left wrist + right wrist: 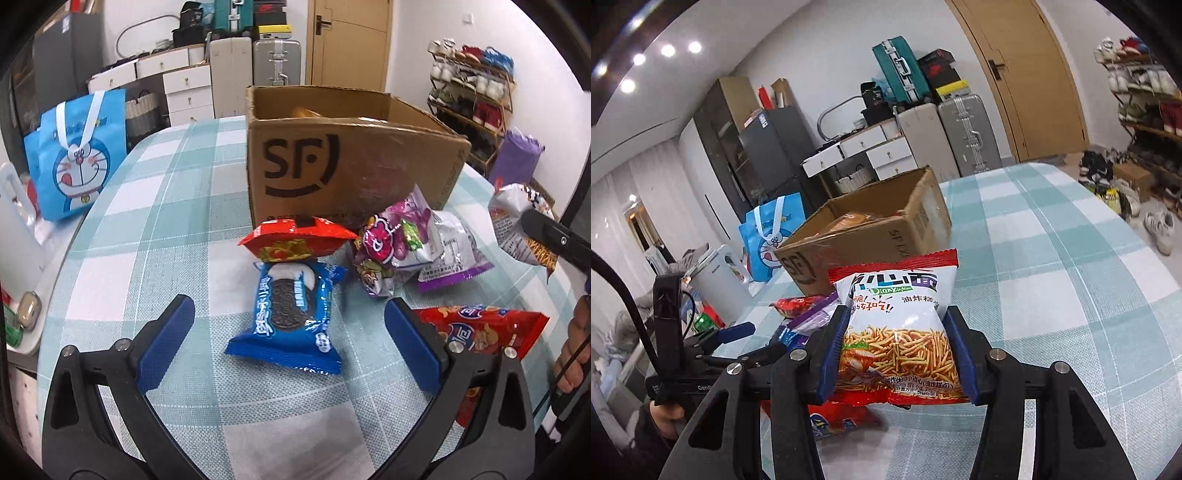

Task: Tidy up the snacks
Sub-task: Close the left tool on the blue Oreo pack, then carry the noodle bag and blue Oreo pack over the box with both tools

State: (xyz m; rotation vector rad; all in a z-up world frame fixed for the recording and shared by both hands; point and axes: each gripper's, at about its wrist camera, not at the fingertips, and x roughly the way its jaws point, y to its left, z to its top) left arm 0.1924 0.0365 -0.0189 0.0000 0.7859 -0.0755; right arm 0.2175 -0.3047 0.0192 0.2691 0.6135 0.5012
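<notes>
Snacks: noodle bag (899, 328) pinched in right jaws, left jaws wide above Oreo pack (291, 314), box (351, 166) contents mostly hidden.

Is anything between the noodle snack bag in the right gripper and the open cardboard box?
Nothing visible blocks it. The right gripper holds the noodle snack bag off the table, and the cardboard box beyond stands open-topped. The other snacks lie lower, on the tablecloth.
</notes>
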